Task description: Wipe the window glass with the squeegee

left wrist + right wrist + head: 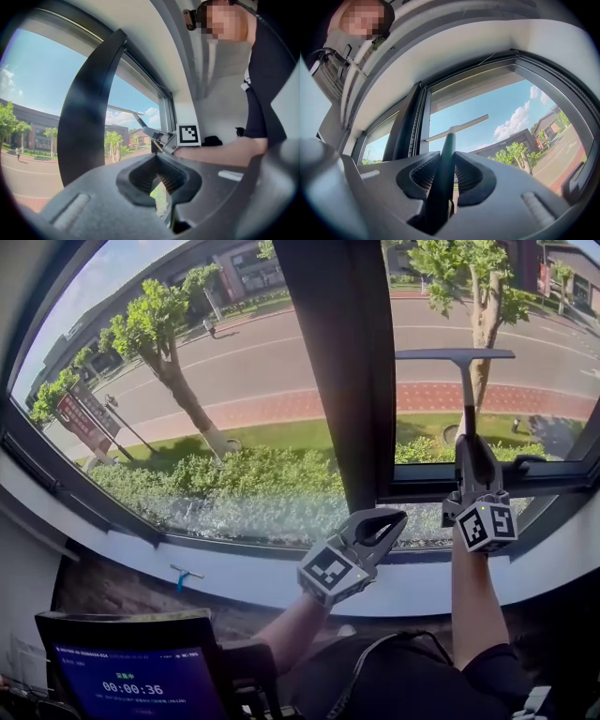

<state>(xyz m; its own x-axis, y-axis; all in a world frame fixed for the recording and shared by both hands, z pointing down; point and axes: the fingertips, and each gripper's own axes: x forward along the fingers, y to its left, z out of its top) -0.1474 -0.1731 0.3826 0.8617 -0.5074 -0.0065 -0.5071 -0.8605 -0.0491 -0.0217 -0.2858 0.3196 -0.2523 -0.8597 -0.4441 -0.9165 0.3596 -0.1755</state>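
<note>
The squeegee (462, 381) stands upright against the right window pane (534, 324), its blade level at the top and its dark green handle pointing down. My right gripper (473, 454) is shut on the handle, just above the lower window frame. In the right gripper view the handle (442, 173) runs between the pads up to the blade (457, 127). My left gripper (392, 517) hovers over the sill below the dark mullion (342, 371), shut with nothing in it (161, 183). In the left gripper view the squeegee (125, 111) shows at a distance.
A white windowsill (234, 573) runs under both panes, with a small blue tool (184, 575) lying on it at the left. A dark screen with a timer (131, 682) stands at the bottom left. The left pane (187, 381) looks onto trees and a road.
</note>
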